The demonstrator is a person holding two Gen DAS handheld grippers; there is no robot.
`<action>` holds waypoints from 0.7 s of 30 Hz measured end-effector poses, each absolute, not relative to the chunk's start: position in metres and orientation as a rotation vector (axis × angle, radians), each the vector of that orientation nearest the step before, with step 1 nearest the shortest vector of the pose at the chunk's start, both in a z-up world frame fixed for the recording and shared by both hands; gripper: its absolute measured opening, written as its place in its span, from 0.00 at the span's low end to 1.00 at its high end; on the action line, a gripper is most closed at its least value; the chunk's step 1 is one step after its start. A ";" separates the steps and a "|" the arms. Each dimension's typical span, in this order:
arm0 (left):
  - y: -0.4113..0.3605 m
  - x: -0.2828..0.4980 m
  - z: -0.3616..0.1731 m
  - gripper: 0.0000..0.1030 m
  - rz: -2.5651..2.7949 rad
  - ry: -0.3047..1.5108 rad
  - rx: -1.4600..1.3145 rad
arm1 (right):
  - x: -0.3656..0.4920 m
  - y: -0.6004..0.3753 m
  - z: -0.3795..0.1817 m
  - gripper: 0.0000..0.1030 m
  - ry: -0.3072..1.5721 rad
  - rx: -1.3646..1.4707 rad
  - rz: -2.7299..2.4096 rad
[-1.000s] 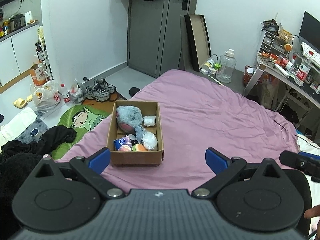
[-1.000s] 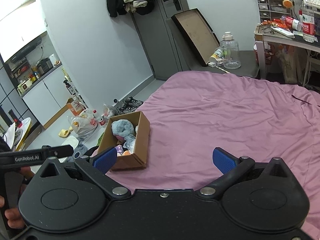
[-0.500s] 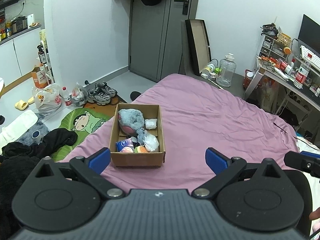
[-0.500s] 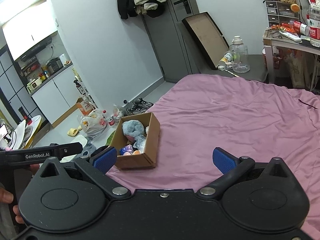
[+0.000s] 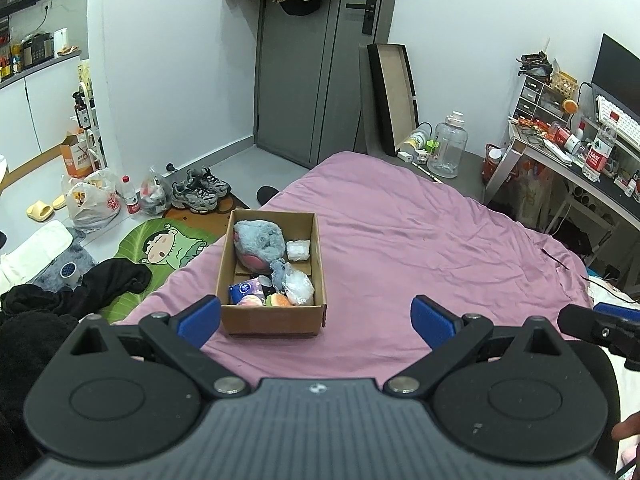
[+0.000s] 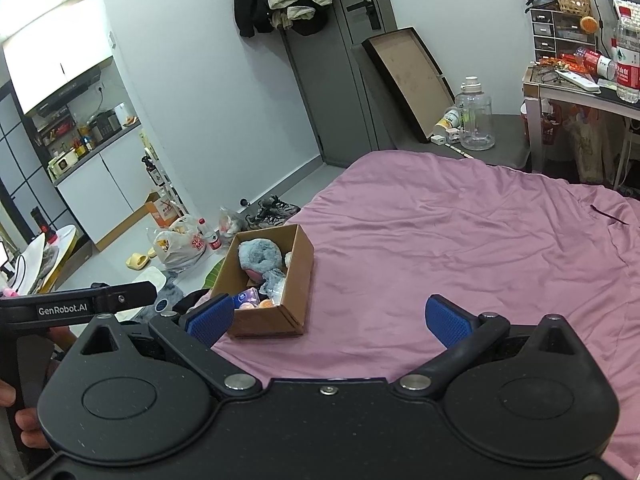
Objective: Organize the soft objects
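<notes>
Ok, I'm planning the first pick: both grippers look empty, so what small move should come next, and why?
Probably ease the left gripper forward toward the cardboard box. Both it and the right gripper are open and empty, and the grey plush lies in the box straight ahead.

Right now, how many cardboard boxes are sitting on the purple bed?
1. The cardboard box sits near the bed's left edge, holding a grey plush toy and smaller soft items. Nothing else on the visible bedspread is a box.
</notes>
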State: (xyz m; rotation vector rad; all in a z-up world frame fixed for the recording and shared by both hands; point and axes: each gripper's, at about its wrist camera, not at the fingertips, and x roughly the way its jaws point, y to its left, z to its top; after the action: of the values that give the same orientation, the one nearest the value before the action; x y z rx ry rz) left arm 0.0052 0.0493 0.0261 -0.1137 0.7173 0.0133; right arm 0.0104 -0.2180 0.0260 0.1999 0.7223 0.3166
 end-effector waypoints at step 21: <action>0.037 0.000 0.028 0.97 0.003 0.703 -0.109 | 0.007 -0.224 0.026 1.00 0.715 0.208 0.306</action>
State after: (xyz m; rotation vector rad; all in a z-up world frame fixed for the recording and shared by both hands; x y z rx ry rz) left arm 0.0001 0.0375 0.0281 -0.1087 0.7032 0.0027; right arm 0.0071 -0.2245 0.0261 0.2076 0.7146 0.3063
